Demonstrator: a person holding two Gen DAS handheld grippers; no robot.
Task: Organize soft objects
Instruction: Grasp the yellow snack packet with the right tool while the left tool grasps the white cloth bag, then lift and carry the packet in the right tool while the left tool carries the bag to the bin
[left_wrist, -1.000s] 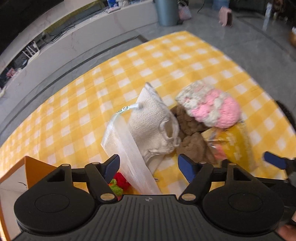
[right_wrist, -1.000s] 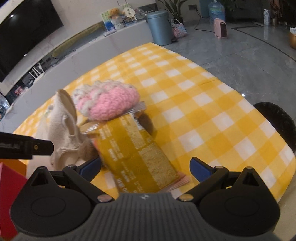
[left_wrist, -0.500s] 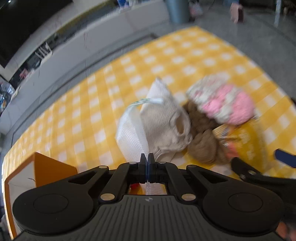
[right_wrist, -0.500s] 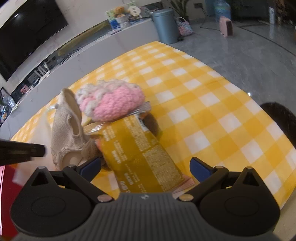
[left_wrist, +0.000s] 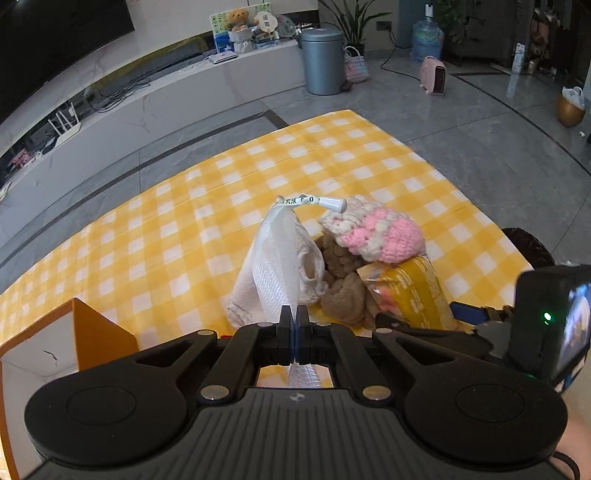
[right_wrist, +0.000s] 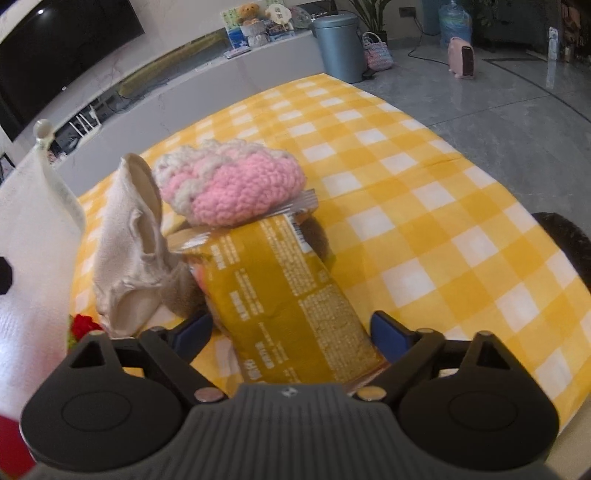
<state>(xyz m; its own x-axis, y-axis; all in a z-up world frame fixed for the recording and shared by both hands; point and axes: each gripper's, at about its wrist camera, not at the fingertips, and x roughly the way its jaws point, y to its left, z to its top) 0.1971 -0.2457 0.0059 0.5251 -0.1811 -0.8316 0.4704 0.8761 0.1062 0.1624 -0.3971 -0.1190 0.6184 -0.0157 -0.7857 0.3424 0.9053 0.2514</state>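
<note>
I am pinching one white mesh pouch (left_wrist: 275, 258) in my left gripper (left_wrist: 294, 332), whose jaws are clamped flat together on its thin woven fabric; the pouch is standing up tall from the jaws, its white plastic drawstring toggle (left_wrist: 332, 203) at the top. A second ago those jaws were wide apart around the pouch, which was lying lower against the pile; now they are gripping it and it is rising.

Just behind it one cream knitted sock (right_wrist: 129, 251) is slumping, ribbed and soft, its cuff gaping. Beside that, one fuzzy brown plush piece (left_wrist: 343, 291) is sitting under one pink-and-cream crocheted hat (right_wrist: 229, 184), rounded and chunky. One glossy mustard-yellow snack packet (right_wrist: 291, 295), flat and crinkled, is leaning out from beneath the hat, and my right gripper (right_wrist: 291, 328) is straddling its near end with its jaws standing apart; they have just been narrowing, and I cannot tell whether the pads are touching it yet.

Everything is resting on one yellow-and-white checked tablecloth (left_wrist: 184, 229). One orange cardboard box (left_wrist: 92, 332) is sitting at the near left, and a small red and green woolly thing (right_wrist: 79, 328) is peeking out beside the sock.
</note>
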